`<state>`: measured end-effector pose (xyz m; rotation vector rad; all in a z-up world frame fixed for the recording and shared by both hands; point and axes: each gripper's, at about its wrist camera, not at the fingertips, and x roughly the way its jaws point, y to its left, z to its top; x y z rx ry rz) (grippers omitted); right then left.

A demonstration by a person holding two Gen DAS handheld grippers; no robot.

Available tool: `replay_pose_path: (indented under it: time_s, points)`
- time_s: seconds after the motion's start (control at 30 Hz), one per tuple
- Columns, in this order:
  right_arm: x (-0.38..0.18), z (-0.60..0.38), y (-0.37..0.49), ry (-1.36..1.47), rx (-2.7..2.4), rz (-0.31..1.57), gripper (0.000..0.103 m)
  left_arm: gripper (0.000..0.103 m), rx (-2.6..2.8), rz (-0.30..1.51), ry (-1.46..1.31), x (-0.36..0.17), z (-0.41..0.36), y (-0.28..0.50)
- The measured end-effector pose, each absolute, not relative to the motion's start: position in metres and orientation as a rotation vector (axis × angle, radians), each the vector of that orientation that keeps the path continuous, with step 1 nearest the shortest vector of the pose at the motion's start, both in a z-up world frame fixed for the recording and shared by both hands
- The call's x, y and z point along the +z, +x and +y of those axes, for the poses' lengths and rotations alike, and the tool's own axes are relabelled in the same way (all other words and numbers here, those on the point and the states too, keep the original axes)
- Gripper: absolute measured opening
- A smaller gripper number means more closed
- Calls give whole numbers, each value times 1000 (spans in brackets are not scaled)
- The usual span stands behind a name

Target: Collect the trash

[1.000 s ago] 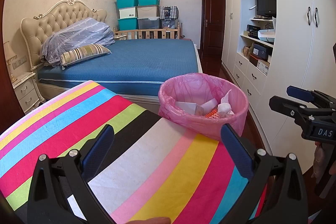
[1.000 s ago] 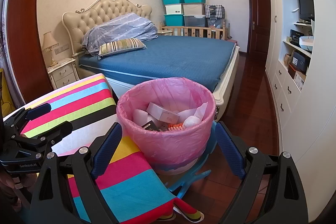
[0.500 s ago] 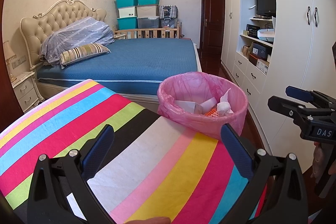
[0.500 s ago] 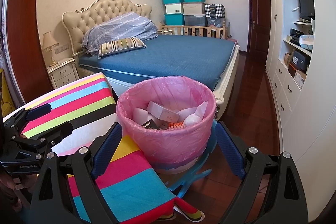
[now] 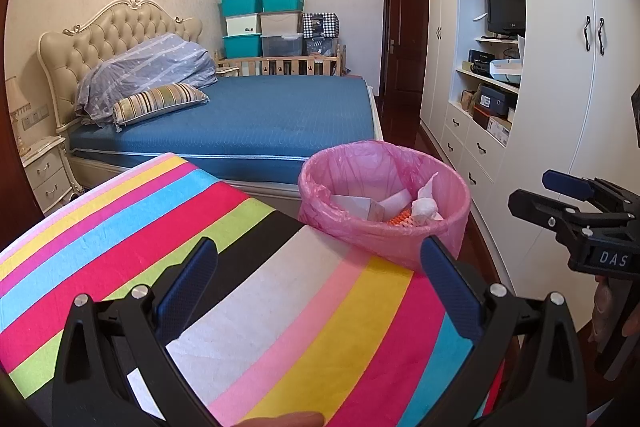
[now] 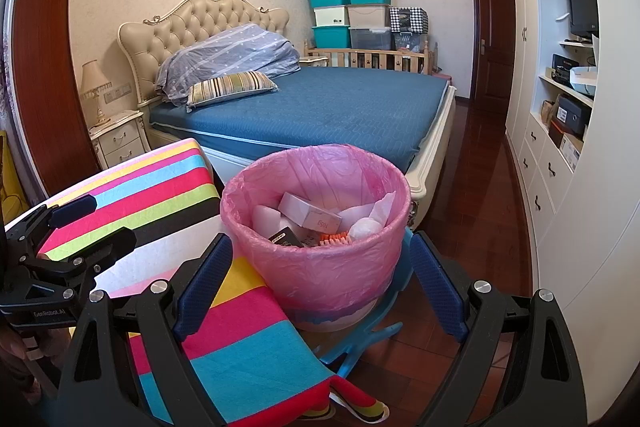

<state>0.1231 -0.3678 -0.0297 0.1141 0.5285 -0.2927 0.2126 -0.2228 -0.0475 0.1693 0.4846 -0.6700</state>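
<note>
Nothing has moved since the earlier frames: we hold both grippers where they were, and the bin sits as before. The bin (image 6: 316,227) is round and lined with a pink plastic bag folded over its rim. Inside we see a small white box (image 6: 310,213), crumpled white tissue (image 6: 366,229), a dark packet (image 6: 286,239) and something orange and ridged (image 6: 334,237). It stands on the dark wooden floor (image 6: 476,227), on a light blue stand, just beside the striped cloth (image 5: 200,247) and in front of the blue bed (image 6: 320,115). Our right gripper (image 6: 320,275) points at the bin, its fingers wide apart and holding nothing. Our left gripper (image 5: 318,283) hangs over the striped cloth, fingers spread and empty too.
</note>
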Motion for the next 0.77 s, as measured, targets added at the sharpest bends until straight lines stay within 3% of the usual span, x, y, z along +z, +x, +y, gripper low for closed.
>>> replay_pose_path:
  time_s: [0.77]
  points:
    - [-32, -364, 122, 107, -288, 528, 85, 98, -636, 529, 137, -45, -205, 221]
